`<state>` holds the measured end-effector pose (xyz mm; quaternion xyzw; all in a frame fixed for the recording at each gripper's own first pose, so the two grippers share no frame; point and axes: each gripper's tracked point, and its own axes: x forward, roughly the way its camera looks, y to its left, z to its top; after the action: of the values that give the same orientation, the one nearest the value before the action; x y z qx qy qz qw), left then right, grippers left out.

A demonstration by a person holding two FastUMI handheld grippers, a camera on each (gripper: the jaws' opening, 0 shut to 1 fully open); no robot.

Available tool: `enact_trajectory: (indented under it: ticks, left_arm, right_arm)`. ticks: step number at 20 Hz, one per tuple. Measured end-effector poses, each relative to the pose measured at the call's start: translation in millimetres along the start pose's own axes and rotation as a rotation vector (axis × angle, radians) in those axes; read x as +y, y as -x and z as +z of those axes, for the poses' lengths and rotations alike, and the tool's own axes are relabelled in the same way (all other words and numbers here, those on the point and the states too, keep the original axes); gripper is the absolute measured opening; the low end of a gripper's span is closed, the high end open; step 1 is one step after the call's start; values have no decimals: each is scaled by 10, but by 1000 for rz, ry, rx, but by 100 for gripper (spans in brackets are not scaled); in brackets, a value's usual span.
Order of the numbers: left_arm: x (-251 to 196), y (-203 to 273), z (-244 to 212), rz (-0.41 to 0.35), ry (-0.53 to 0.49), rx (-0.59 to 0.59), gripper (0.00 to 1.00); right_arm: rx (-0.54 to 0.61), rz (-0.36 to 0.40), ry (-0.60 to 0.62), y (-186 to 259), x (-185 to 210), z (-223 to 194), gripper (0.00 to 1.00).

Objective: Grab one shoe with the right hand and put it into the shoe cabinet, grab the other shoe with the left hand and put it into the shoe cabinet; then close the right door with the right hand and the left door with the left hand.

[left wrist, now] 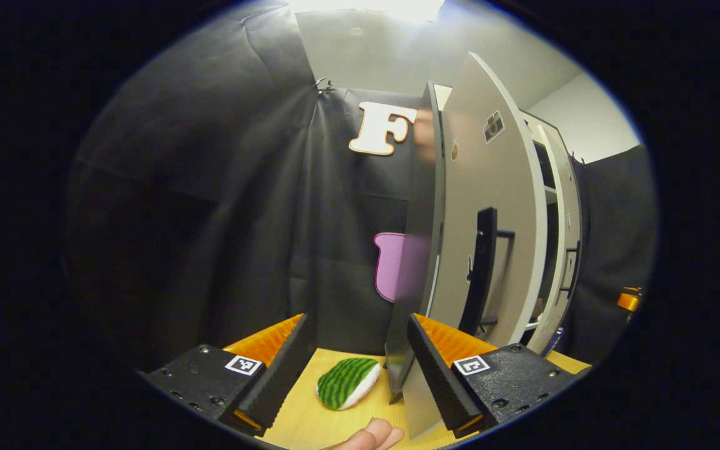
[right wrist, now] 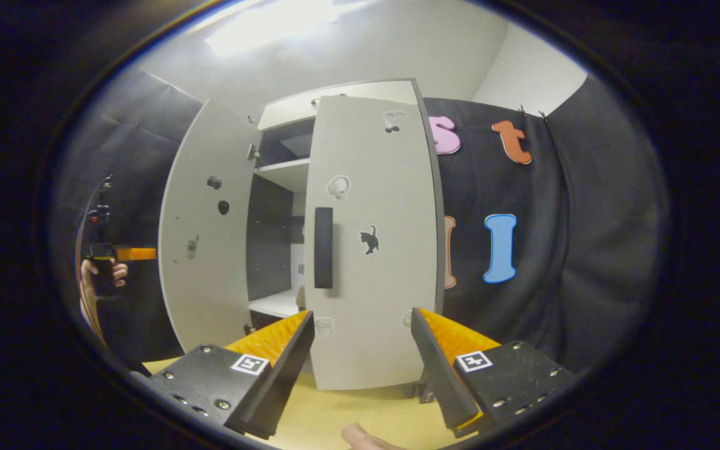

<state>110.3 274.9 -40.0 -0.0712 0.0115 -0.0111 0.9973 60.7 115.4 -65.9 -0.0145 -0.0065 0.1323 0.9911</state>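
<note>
The shoe cabinet stands on the wooden table. Its right door is nearly closed, with a black handle. My right gripper is open just in front of that door's lower part, gripping nothing. The left door swings wide, inner face showing. Its outer face and black handle are seen from the left gripper. My left gripper is open and empty, beside the cabinet's dark side wall. Through the gap a pale shape lies on the lower shelf, too small to tell.
A green-and-white striped object lies on the table between the left gripper's fingers, farther off. A hand holds the left gripper beyond the open left door. White shelves show inside. Black cloth hangs behind.
</note>
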Motion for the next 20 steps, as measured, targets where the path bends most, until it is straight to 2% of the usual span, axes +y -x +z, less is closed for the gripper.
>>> enact_trajectory:
  ticks: [2,3,5,7,8,11,12,13,15,17,20]
  left_arm:
    - [-108,-100,75,-27,-20,7,93]
    - [-149,-147,105,-28,-30,17,93]
    - [-212,-191,14,-29,-37,70,96]
    - [-410,-163,-72,-58,-42,135,94]
    - [-441,-165,-38,-46,-58,132,92]
    - [-542,-184,-39,-39,-76,140,87]
    - [-592,-189,-16,-51,-74,129,92]
    - [-643,-170,-37,-60,-65,136,89]
    - [-767,-165,-52,-80,-50,137,88]
    - [-883,-172,-61,-98,-43,134,88]
    - [-1004,-177,-69,-92,-38,129,88]
  right_arm:
    - [24,-76,19,202,-63,-110,91]
    - [25,-105,34,291,-44,-134,94]
    - [17,-133,56,432,27,-194,94]
    - [25,-124,34,564,136,-307,91]
    - [25,-116,18,614,190,-331,94]
    - [29,-128,-35,732,200,-391,93]
    - [33,-127,-48,748,227,-398,91]
    - [35,-122,-51,765,270,-398,91]
    - [29,-128,-26,791,278,-360,93]
    - [27,-142,7,798,283,-340,91]
    - [28,-151,27,773,291,-337,91]
